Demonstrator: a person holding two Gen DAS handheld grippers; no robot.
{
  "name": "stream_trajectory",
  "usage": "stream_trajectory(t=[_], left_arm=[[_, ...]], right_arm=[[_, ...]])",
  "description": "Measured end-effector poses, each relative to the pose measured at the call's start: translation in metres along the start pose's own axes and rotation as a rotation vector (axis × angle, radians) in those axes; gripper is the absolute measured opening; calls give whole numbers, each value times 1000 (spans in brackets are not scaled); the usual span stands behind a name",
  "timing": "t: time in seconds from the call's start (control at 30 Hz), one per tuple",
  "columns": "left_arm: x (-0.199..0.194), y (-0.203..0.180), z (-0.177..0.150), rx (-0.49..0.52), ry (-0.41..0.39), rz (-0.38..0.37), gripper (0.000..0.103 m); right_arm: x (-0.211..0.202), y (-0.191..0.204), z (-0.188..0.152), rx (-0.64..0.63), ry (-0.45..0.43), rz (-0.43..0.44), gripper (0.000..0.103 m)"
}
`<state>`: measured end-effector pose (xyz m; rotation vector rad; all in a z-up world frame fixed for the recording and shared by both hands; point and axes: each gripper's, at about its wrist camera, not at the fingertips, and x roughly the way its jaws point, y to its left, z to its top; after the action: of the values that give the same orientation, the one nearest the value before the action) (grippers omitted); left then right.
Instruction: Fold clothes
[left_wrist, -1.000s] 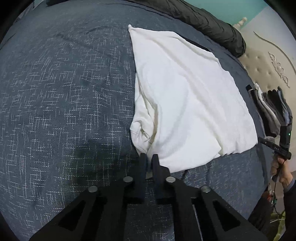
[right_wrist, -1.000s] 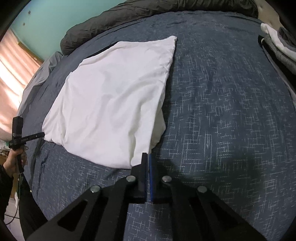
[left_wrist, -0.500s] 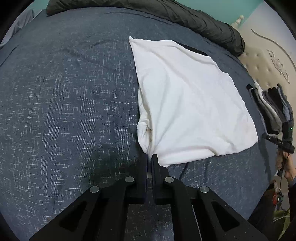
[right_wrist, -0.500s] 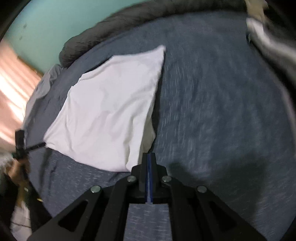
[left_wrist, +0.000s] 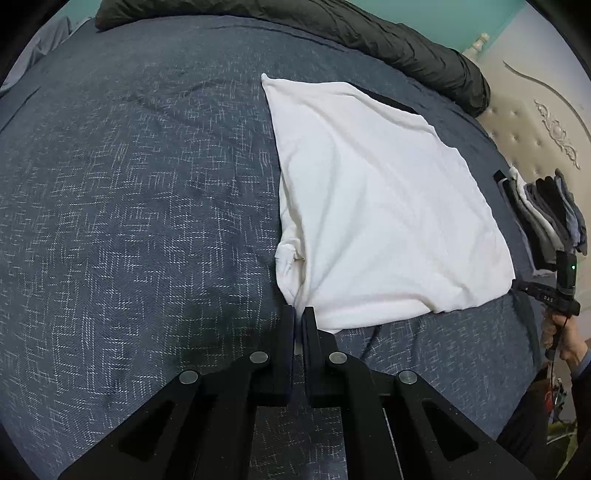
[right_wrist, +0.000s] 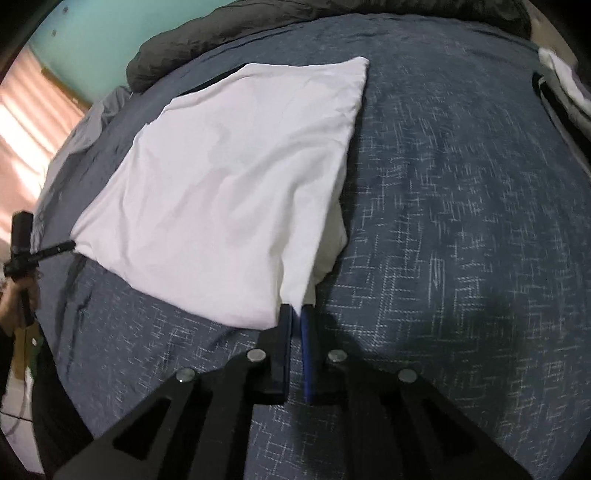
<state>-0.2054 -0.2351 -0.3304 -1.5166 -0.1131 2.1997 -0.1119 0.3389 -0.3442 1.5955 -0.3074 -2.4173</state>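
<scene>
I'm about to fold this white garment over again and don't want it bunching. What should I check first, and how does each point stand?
1. Left hand-held gripper pinching its near corner of the white garment: ok.
2. Right hand-held gripper gripping the other near corner: cannot tell; a narrow gap shows.
3. Garment lying flat: not ok; layers bunch at the corner.
4. Bedspread bare beside the garment: ok.
5. Stack of folded clothes apart from the garment: ok.
</scene>
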Motion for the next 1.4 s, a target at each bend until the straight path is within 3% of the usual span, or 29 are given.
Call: stream_trajectory(t=[0.4, 0.53, 0.77, 0.9, 1.1, 1.27, 1.4], left_arm=[[2, 6, -2, -2, 19, 30, 4], [4, 9, -4, -6, 27, 39, 4], [16, 20, -9, -27, 47, 48, 4], [26, 9, -8, 16, 75, 71, 4], [19, 15, -3, -34, 72, 59, 11], [-19, 22, 6, -55, 3, 98, 18], [-32, 11, 23, -59, -70, 82, 28]], right_arm=[[-54, -22, 8, -29, -62, -19, 2], [-29, -26, -2, -36, 26, -21, 2], [-11, -41, -12, 34, 15, -1, 2], [-12, -40, -7, 41, 12, -2, 2], [-8, -41, -4, 79, 25, 23, 5], [-26, -44, -1, 108, -3, -49, 10], [-56, -33, 14, 103, -135, -46, 12]])
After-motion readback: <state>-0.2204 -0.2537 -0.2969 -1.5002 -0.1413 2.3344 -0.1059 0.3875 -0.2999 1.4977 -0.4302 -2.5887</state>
